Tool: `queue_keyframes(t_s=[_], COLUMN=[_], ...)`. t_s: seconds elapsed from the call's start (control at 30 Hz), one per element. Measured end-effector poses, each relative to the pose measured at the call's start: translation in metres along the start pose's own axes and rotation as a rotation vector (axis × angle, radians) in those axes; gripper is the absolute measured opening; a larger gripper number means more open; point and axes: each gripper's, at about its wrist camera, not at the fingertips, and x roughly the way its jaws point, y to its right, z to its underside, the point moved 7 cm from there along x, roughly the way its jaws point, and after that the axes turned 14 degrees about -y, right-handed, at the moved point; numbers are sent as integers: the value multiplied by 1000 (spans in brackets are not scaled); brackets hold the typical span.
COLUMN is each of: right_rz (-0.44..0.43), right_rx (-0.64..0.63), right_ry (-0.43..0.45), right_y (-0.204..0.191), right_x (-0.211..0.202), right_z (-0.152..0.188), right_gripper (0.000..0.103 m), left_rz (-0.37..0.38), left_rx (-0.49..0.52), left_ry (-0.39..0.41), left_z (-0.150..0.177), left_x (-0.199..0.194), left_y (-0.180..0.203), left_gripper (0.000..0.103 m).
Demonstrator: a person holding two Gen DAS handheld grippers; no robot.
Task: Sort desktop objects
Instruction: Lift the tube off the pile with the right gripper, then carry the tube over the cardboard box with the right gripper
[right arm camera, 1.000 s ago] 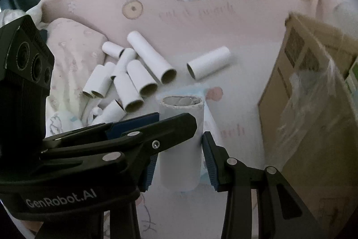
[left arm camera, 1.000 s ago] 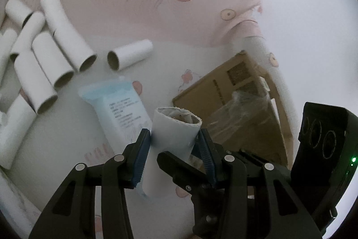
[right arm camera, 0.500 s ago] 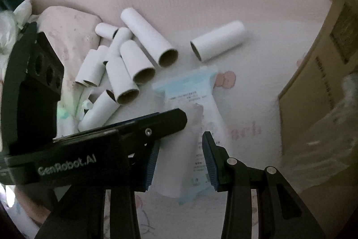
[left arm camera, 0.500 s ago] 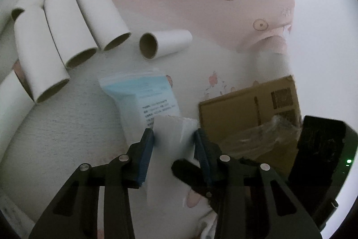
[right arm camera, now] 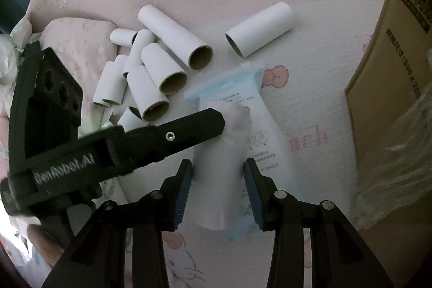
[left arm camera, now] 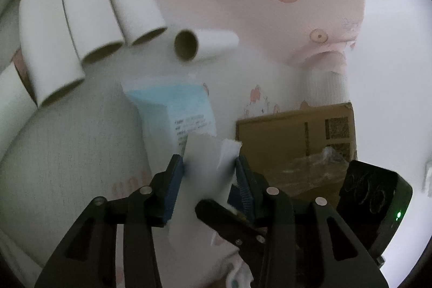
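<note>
One white paper tube (left arm camera: 208, 169) (right arm camera: 218, 166) is gripped from two sides, low over a blue-and-white packet (left arm camera: 175, 109) (right arm camera: 259, 131) lying on the pink mat. My left gripper (left arm camera: 209, 163) has its blue pads against the tube's sides, and its jaws are opening slightly. My right gripper (right arm camera: 218, 169) presses the same tube between its pads. The left gripper's finger (right arm camera: 189, 128) crosses the tube's torn upper end in the right wrist view. A single loose tube (left arm camera: 205, 45) (right arm camera: 259, 31) lies beyond the packet.
A pile of several white tubes (left arm camera: 67, 31) (right arm camera: 151, 66) lies to the left on the mat. A cardboard box (left arm camera: 294, 134) (right arm camera: 391, 72) with crumpled clear plastic (right arm camera: 399, 158) stands at the right. A pink pillow (right arm camera: 75, 39) sits behind the pile.
Both grippers have sunk toward the mat with the tube held between them. The tube has tipped from upright to leaning over the packet, and the left gripper has rolled.
</note>
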Motion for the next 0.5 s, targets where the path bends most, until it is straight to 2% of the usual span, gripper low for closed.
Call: queue_keyframes(t_s=[0.2, 0.4, 0.5], right_rz=[6, 26, 34], right_rx=[-17, -40, -56], right_ry=[22, 47, 87], right_y=[-3, -5, -9], right_x=[-2, -11, -25], right_z=[4, 14, 18], right_gripper=[37, 37, 36], left_rz=[8, 5, -10], left_rx=[13, 35, 55], left_ry=[-36, -28, -9], left_z=[10, 20, 24], left_x=[0, -4, -11], left_y=[-2, 12, 25], left_gripper=[44, 45, 46])
